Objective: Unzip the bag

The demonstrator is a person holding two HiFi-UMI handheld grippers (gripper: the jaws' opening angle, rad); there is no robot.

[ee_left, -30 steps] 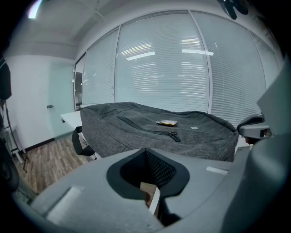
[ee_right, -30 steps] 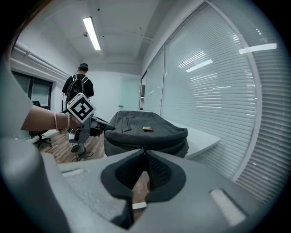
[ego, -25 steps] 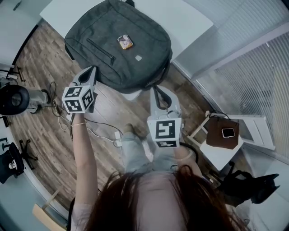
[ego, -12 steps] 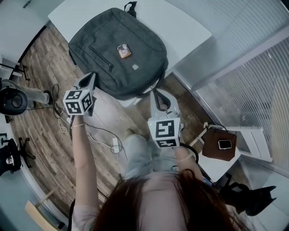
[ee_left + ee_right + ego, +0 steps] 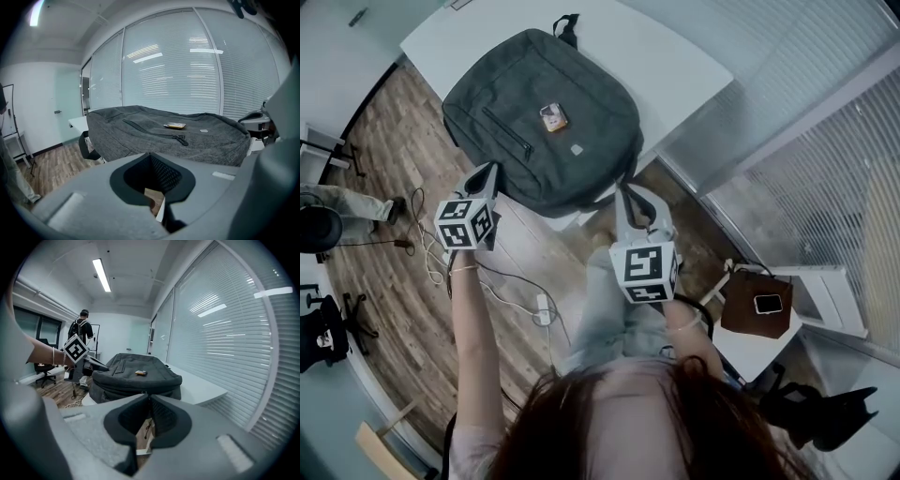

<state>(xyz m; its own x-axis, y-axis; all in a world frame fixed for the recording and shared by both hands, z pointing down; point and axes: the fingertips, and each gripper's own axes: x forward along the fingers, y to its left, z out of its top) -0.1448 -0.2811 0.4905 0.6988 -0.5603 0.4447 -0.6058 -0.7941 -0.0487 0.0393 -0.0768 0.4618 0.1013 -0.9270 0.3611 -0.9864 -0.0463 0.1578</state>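
Observation:
A dark grey backpack [image 5: 546, 117] lies flat on the white table [image 5: 675, 66], front side up. A closed pocket zipper [image 5: 508, 131] and a small orange tag [image 5: 553, 116] show on it. My left gripper [image 5: 493, 169] is shut and empty, just short of the bag's near left edge. In the left gripper view the zipper pull [image 5: 181, 139] lies ahead of the left gripper [image 5: 150, 154]. My right gripper [image 5: 623, 188] is shut too, with nothing in it, beside the bag's near right corner. From the right gripper [image 5: 149, 396] the backpack [image 5: 136, 376] and the left gripper's cube [image 5: 76, 348] show.
Cables and a power strip [image 5: 542, 306] lie on the wooden floor under my arms. A white stool [image 5: 769, 323] with a brown pouch and a phone [image 5: 768, 303] stands at the right. Window blinds [image 5: 825, 141] run along the right. A person [image 5: 81, 331] stands far back.
The right gripper has drifted a little sideways near the bag's corner. The left gripper has kept its place. Both stay shut.

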